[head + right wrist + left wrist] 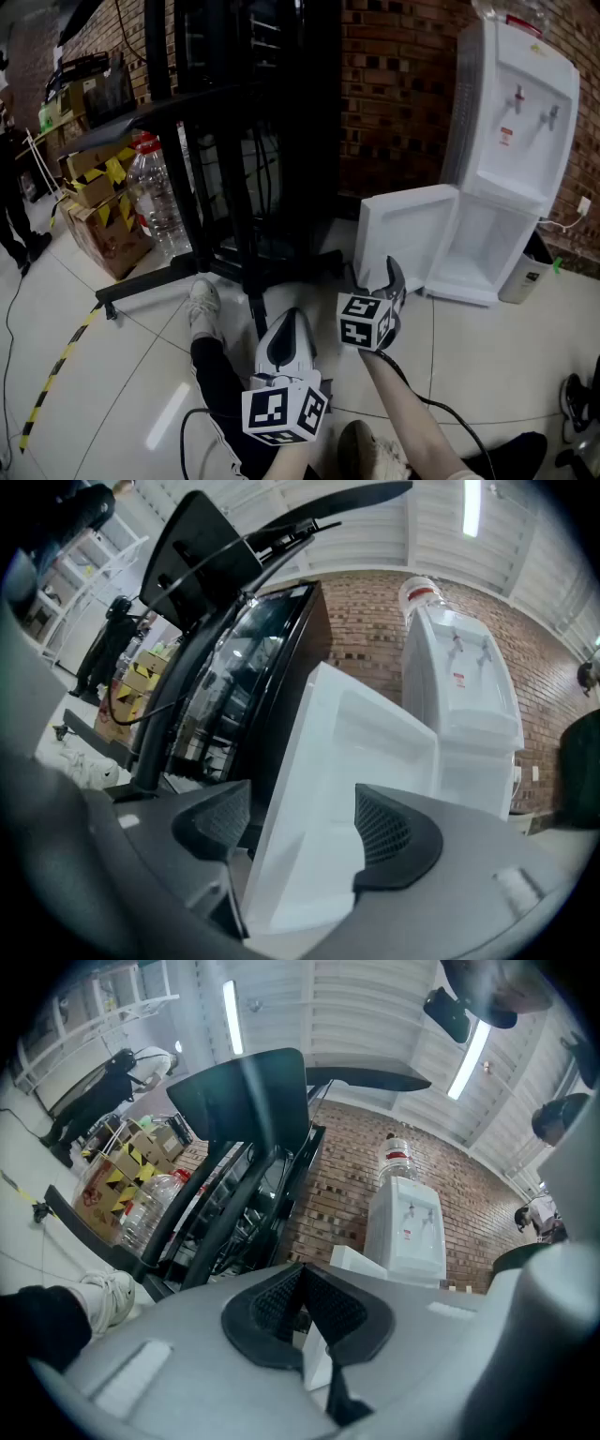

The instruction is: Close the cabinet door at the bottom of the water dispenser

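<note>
The white water dispenser (511, 103) stands against the brick wall at the upper right. Its bottom cabinet door (403, 234) hangs wide open, swung out to the left. My right gripper (378, 279) is at the door's free edge, held level and open. In the right gripper view the door (347, 761) fills the space between the spread jaws of the right gripper (305, 827); I cannot tell if a pad touches it. My left gripper (289, 314) is lower and nearer to me, shut and empty, its pads meeting (300, 1296). The dispenser (408, 1227) shows beyond it.
A black metal rack (244, 141) stands left of the door, its feet on the tiled floor. Large water bottles (155, 192) and cardboard boxes (98, 216) sit further left. The person's shoe (203, 305) is below the rack. A grey bin (525, 272) is right of the dispenser.
</note>
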The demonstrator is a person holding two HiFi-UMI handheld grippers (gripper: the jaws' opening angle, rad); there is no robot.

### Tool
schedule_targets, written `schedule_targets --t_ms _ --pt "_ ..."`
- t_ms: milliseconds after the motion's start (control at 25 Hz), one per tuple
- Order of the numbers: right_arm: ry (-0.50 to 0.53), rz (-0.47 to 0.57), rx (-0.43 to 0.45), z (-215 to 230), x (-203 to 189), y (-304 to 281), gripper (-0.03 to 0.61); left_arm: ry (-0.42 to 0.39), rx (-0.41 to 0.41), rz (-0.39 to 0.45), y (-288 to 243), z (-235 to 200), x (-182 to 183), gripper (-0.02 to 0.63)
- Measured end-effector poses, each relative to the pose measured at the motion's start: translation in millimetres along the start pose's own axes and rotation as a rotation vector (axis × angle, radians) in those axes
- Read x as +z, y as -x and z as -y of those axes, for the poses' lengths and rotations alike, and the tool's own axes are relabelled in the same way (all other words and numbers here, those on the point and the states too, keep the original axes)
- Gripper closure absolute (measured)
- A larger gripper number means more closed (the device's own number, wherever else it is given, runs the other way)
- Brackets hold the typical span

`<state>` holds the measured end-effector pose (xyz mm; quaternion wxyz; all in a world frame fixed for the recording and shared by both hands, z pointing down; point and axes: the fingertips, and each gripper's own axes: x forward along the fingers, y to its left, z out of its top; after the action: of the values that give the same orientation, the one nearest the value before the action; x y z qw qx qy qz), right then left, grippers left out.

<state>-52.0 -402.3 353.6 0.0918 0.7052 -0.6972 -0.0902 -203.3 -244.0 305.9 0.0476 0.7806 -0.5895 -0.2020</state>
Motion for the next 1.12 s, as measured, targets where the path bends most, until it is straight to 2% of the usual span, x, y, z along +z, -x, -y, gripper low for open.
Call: schedule_targets --t_ms 240,360,520,680,880,960,1120 --pt "-0.060 -0.027 -0.015 -9 -2 -36 0.247 0.028 -0.015 -0.007 -14 6 -6 0.600" --pt "-0.076 -0.018 -0.016 -12 0 -41 0.247 0.057 -0.023 -0.018 -18 10 -10 0.601" --pt "-0.082 -0.004 -0.013 -14 1 -43 0.250 0.052 -0.030 -0.013 -23 10 -10 0.602" --pt "-0.059 -0.016 -0.025 -8 0 -41 0.321 0.056 -0.028 -0.023 -25 10 -15 0.602" --pt "-0.018 -0.045 -0.010 -5 -5 -41 0.330 0.051 -0.020 -0.027 -24 9 -23 0.601" --pt "-0.011 -0.055 -0.006 -5 -8 -41 0.367 0.055 -0.018 -0.033 -24 8 -27 0.602" --pt "-0.013 -0.055 0.006 -5 -9 -40 0.370 0.056 -0.018 -0.041 -25 9 -28 0.603"
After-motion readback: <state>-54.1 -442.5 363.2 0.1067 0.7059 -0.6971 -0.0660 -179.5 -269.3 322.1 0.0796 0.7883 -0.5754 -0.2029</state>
